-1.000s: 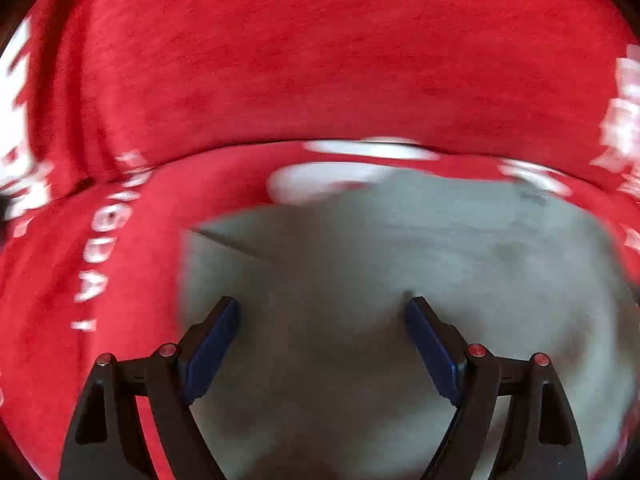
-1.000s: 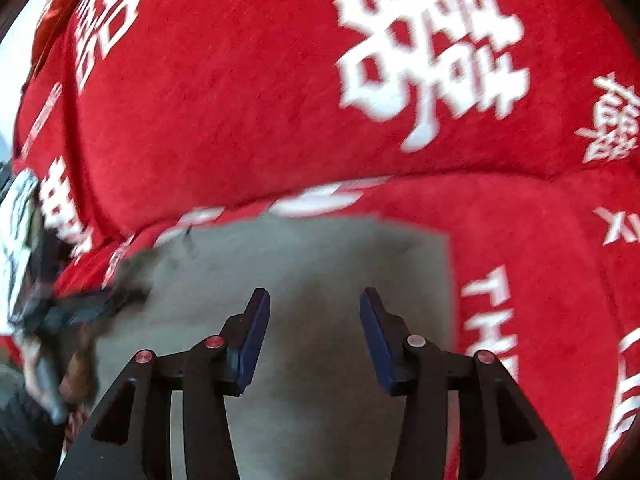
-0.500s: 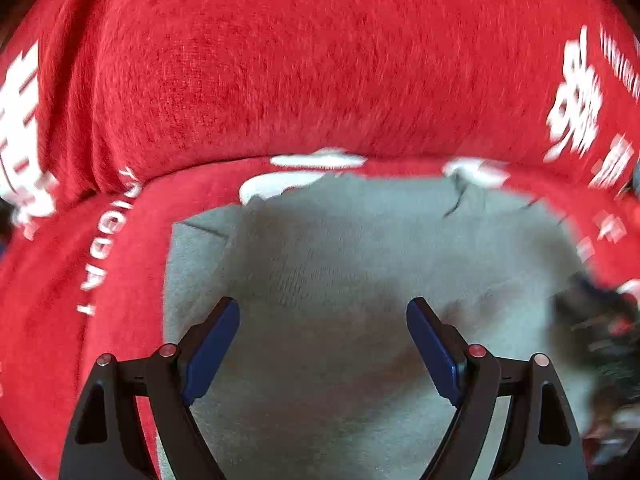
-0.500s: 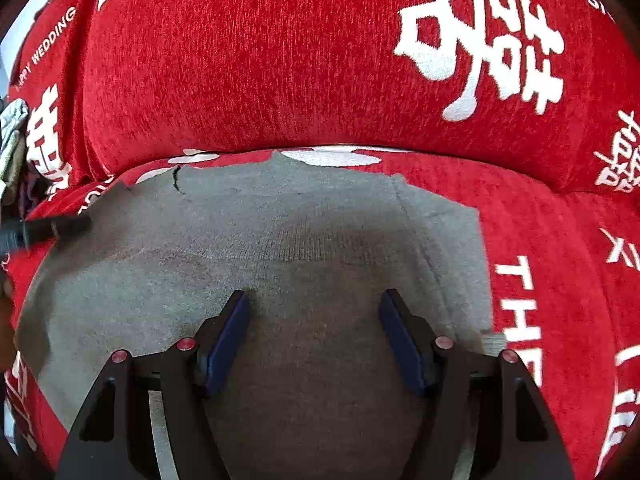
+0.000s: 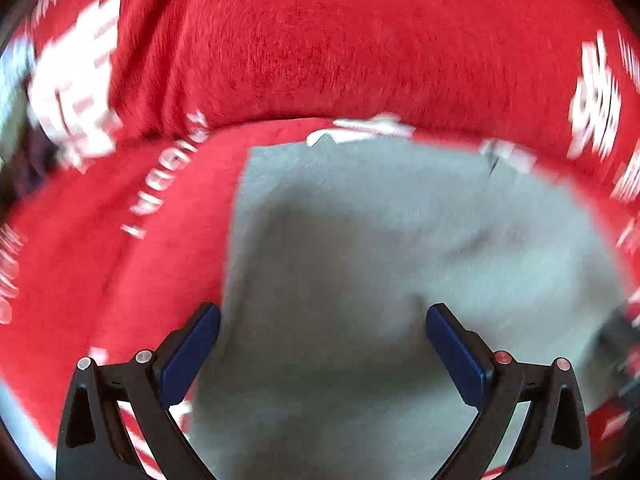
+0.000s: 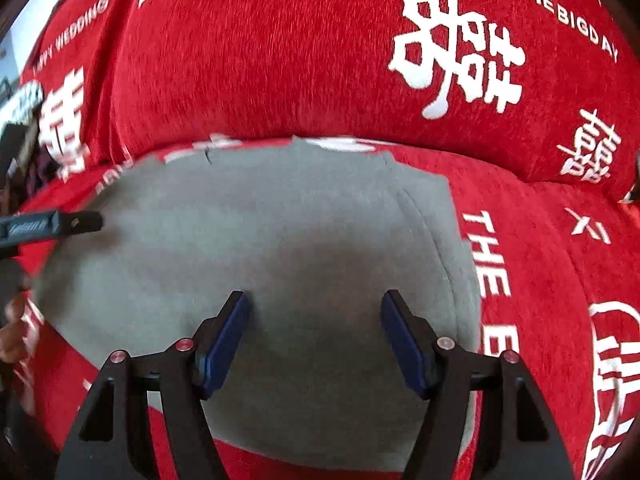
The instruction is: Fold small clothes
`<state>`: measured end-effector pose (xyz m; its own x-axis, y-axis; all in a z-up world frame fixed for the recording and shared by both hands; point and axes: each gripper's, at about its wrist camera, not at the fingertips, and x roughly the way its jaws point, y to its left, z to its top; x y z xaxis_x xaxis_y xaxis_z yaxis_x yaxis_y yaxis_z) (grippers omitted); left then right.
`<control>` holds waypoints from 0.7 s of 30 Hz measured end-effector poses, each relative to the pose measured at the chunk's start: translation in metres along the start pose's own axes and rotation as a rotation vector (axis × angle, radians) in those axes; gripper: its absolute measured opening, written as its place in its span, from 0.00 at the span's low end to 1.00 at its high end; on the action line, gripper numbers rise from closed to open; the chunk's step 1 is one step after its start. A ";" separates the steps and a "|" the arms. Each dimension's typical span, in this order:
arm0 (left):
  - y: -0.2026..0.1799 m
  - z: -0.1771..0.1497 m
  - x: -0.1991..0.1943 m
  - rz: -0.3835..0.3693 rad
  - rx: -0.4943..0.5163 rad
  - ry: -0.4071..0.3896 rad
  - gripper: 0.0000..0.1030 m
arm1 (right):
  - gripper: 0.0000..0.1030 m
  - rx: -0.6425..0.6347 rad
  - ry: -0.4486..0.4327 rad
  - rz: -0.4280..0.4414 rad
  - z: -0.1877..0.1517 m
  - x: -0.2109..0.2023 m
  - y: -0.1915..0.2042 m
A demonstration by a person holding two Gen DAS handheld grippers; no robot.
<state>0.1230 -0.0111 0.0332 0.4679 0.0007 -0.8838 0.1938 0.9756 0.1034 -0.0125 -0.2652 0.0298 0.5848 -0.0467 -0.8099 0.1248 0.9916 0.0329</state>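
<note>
A small grey garment lies flat on a red sofa seat; it also shows in the right wrist view. My left gripper is open and empty, just above the garment's left part, with its left finger near the garment's left edge. My right gripper is open and empty, above the garment's right part. The tip of the left gripper shows at the left of the right wrist view, over the garment's left side.
The red sofa seat with white lettering surrounds the garment. The red backrest cushion rises right behind the garment's far edge. A hand shows at the left edge of the right wrist view.
Both grippers have pulled back a little from the backrest. The left view has shifted right, so more red seat shows on its left. The right gripper's jaws have opened wider.
</note>
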 end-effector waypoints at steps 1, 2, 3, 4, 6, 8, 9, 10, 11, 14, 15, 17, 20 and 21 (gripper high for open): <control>0.003 -0.008 0.004 0.027 0.015 -0.002 1.00 | 0.73 -0.002 0.007 -0.015 -0.004 -0.002 -0.005; 0.017 -0.013 0.004 -0.033 -0.033 -0.022 1.00 | 0.73 0.010 0.029 -0.026 -0.009 -0.003 -0.015; 0.028 -0.014 0.004 -0.066 -0.083 0.000 1.00 | 0.73 0.023 0.037 -0.006 -0.010 -0.006 -0.023; 0.041 -0.015 0.005 -0.108 -0.148 0.032 1.00 | 0.73 0.037 0.034 0.016 -0.015 -0.012 -0.030; 0.062 -0.024 -0.008 -0.133 -0.252 0.036 1.00 | 0.74 0.046 0.047 -0.049 -0.022 -0.025 -0.037; 0.064 -0.036 -0.026 -0.116 -0.271 -0.021 1.00 | 0.74 0.064 0.038 -0.066 -0.027 -0.038 -0.040; 0.064 -0.041 -0.030 -0.130 -0.268 -0.030 1.00 | 0.74 0.080 0.023 -0.037 -0.028 -0.043 -0.040; 0.060 -0.046 -0.035 -0.152 -0.260 -0.028 1.00 | 0.74 0.092 0.012 -0.016 -0.029 -0.047 -0.038; 0.055 -0.051 -0.037 -0.170 -0.248 -0.024 1.00 | 0.74 0.093 0.004 0.000 -0.029 -0.049 -0.032; 0.043 -0.065 -0.032 -0.116 -0.215 -0.012 1.00 | 0.79 0.070 -0.011 0.005 -0.030 -0.045 -0.011; 0.045 -0.070 -0.026 -0.073 -0.221 0.004 1.00 | 0.79 0.065 0.004 0.017 -0.032 -0.038 -0.007; 0.055 -0.088 -0.023 -0.087 -0.249 -0.026 1.00 | 0.80 0.033 0.036 -0.036 -0.039 -0.026 -0.002; 0.072 -0.104 -0.033 -0.127 -0.266 -0.037 1.00 | 0.82 0.016 0.033 -0.043 -0.049 -0.032 -0.010; 0.077 -0.108 -0.037 -0.169 -0.273 -0.045 1.00 | 0.82 0.045 0.051 -0.043 -0.050 -0.036 -0.017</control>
<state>0.0272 0.0878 0.0248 0.4878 -0.1704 -0.8562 0.0362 0.9839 -0.1752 -0.0758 -0.2741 0.0291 0.5368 -0.0815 -0.8398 0.1854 0.9824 0.0232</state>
